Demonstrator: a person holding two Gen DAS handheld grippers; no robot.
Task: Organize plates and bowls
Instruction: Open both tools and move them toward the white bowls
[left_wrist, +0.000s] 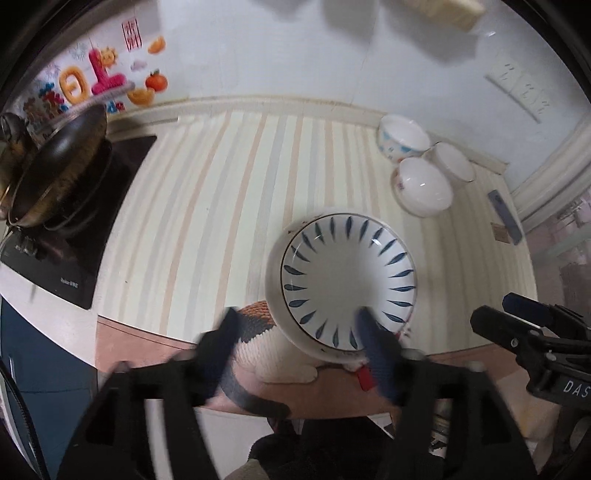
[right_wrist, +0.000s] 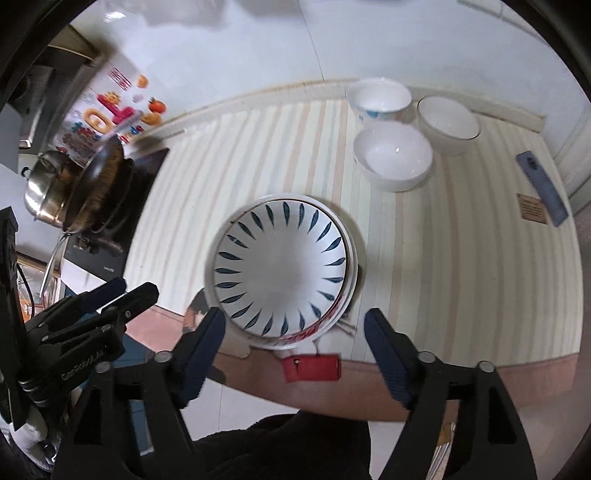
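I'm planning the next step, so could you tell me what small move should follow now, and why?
Probably swing the right gripper toward the three white bowls. Both grippers are open and empty, the blue-leaf dish already sits stacked on a plate, and the bowls stand unstacked.

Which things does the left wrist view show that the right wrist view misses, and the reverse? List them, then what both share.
Left wrist only: a white knitted cloth with an orange-brown patch under the near side of the plate stack.

Right wrist only: a shiny steel lidded pot behind the dark wok.

Both: the blue-leaf patterned plate on top of the stack, three white bowls, a blue-grey phone, and both grippers, left and right, open and holding nothing.
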